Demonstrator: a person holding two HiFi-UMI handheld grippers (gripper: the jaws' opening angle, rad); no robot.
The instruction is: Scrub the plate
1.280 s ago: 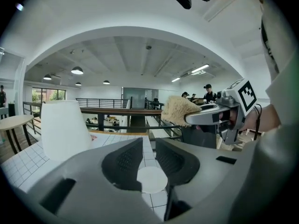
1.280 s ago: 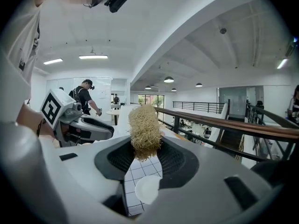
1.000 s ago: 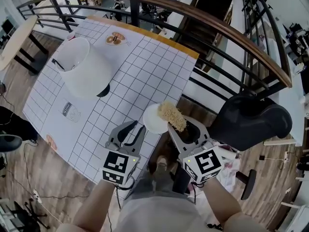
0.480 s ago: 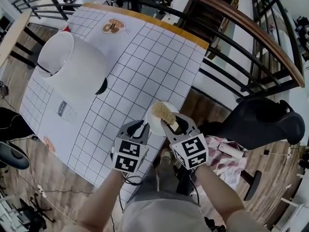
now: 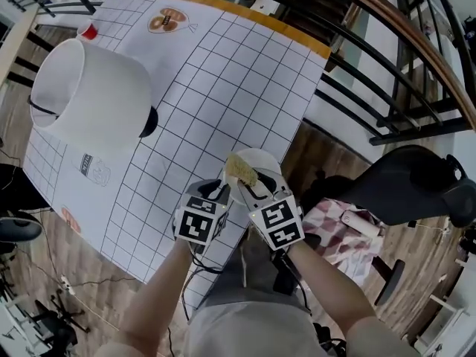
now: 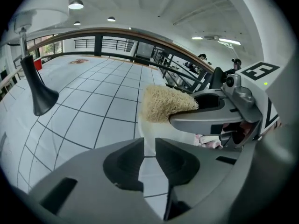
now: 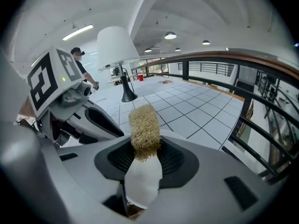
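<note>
We are drawing the right hand-held gripper (image 5: 246, 183) in toward the left hand-held gripper (image 5: 220, 193), so the two are ending up almost side by side. We are sweeping the scrubber (image 5: 240, 169) across the plate (image 5: 268, 162), from its 3 o'clock edge to about 10 o'clock. Our head view is shifting, sliding the desk (image 5: 223, 73) and white lamp (image 5: 89, 95) toward 9 o'clock.

Left claw (image 5: 222, 193) and right claw (image 5: 248, 184) are both showing matte grey moulded shells, each carrying a white cube (image 5: 199, 224) with black square markers; person is wearing a grey top (image 5: 245, 332).
</note>
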